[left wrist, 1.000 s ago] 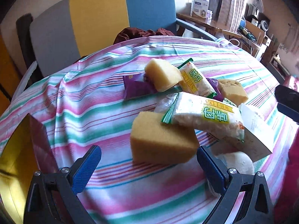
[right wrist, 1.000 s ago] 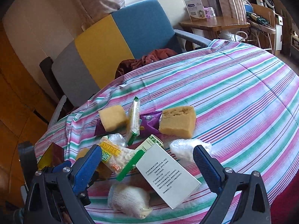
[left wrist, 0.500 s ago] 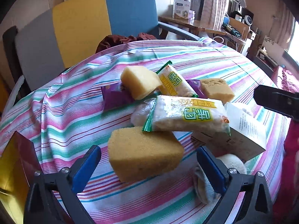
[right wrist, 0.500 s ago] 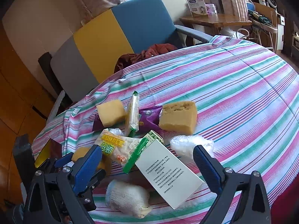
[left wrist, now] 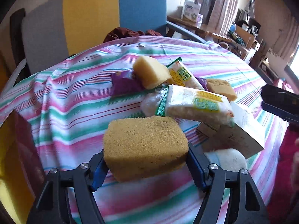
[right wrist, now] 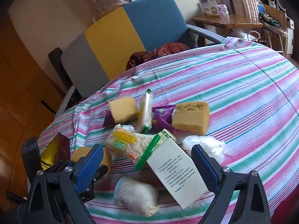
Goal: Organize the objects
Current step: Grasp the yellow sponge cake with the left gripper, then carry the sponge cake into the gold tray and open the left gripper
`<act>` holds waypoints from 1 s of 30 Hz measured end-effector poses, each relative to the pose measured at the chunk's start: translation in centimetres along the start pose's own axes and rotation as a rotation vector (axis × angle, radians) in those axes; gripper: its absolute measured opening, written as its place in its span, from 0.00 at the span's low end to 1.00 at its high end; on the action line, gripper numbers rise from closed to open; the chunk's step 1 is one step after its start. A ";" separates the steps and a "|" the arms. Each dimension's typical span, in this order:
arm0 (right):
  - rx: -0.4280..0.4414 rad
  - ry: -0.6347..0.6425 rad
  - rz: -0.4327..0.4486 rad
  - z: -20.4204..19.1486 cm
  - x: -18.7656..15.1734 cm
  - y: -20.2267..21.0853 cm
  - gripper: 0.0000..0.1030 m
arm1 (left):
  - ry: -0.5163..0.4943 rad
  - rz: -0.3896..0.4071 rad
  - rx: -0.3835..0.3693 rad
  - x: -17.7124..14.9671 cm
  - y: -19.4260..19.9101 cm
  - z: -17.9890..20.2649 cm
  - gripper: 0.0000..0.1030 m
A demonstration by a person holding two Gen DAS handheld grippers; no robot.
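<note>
My left gripper (left wrist: 147, 169) is shut on a big yellow-brown sponge (left wrist: 144, 145), its blue pads pressed against both sides. Behind it lie a rice-cracker packet (left wrist: 196, 105), a white carton (left wrist: 241, 130), a second packet (left wrist: 184, 75), a pale sponge (left wrist: 151, 71), a purple wrapper (left wrist: 124, 84) and a brown sponge (left wrist: 221, 88). My right gripper (right wrist: 147, 165) is open above the white carton (right wrist: 177, 173) and the cracker packet (right wrist: 130, 143). The held sponge (right wrist: 82, 154) shows partly behind my right gripper's left finger.
A rolled white cloth (right wrist: 135, 197) lies at the near edge and a clear plastic bundle (right wrist: 204, 146) to the right. A gold and dark red box (left wrist: 13, 160) stands at the left. A grey, yellow and blue chair (right wrist: 119, 39) is behind the striped tablecloth (right wrist: 243, 97).
My left gripper moved forward and closed on the big sponge, which was free between open jaws before. My right gripper stayed open and shifted slightly.
</note>
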State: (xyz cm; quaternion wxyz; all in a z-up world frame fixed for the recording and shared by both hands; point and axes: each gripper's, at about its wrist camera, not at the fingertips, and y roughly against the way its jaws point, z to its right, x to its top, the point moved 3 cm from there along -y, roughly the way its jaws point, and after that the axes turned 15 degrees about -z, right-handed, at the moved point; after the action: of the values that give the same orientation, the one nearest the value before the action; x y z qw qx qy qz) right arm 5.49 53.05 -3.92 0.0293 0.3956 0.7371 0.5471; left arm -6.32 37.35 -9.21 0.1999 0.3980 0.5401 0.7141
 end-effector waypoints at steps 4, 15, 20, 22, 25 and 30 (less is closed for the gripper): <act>0.067 0.140 -0.080 -3.0 -0.8 -1.3 0.86 | 0.022 0.049 -0.001 -2.0 3.1 -1.0 0.73; -0.100 0.309 -0.356 -5.3 -4.2 -7.0 0.86 | 0.125 0.139 -0.005 -7.0 9.6 -4.6 0.73; -0.158 0.323 -0.400 -4.4 -4.1 -7.7 0.86 | 0.200 0.170 0.005 -9.5 11.8 -7.1 0.73; -0.180 0.341 -0.403 -4.5 -4.4 -7.9 0.78 | 0.237 0.178 0.018 -10.6 12.5 -8.5 0.73; -0.194 0.348 -0.397 -4.4 -4.7 -7.9 0.76 | 0.306 0.191 0.056 -12.8 13.7 -11.2 0.73; -0.208 0.354 -0.403 -4.5 -4.8 -8.1 0.76 | 0.456 0.193 0.148 -16.7 15.0 -17.6 0.73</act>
State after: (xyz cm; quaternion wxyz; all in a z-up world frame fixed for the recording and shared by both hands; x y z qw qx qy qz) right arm 2.19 45.84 -10.73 0.0488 0.1344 0.7342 0.6637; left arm -7.90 9.53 -2.89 -0.0257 0.2900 0.5815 0.7596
